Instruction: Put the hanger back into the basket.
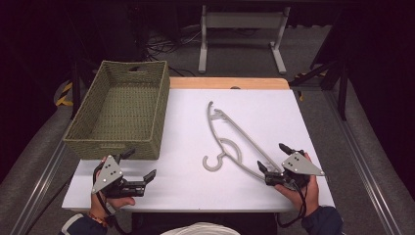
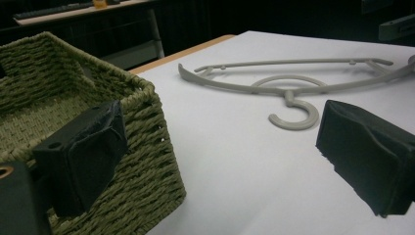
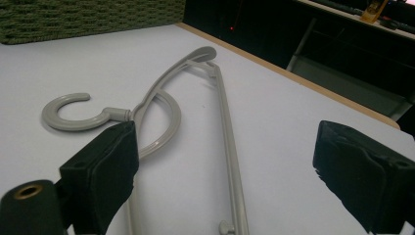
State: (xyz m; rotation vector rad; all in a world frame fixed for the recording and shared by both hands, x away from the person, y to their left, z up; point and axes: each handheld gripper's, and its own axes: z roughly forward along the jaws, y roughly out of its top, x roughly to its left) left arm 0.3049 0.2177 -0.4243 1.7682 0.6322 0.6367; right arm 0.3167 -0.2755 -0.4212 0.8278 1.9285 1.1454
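Nothing looks done yet: the hanger (image 1: 230, 142) lies flat mid-frame on the table (image 1: 293, 112), the basket (image 1: 122, 110) at upper left sits empty, and the left gripper (image 1: 142, 166) and right gripper (image 1: 274, 156) both gape wide, holding nothing.

no readable text, no labels, no brands, no numbers, no signs

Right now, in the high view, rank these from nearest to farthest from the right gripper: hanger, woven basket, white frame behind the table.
From the right gripper:
1. Hanger, lying flat, its near end right at the open jaws.
2. Woven basket, on the table's far left side.
3. White frame, on the floor beyond the table's far edge.
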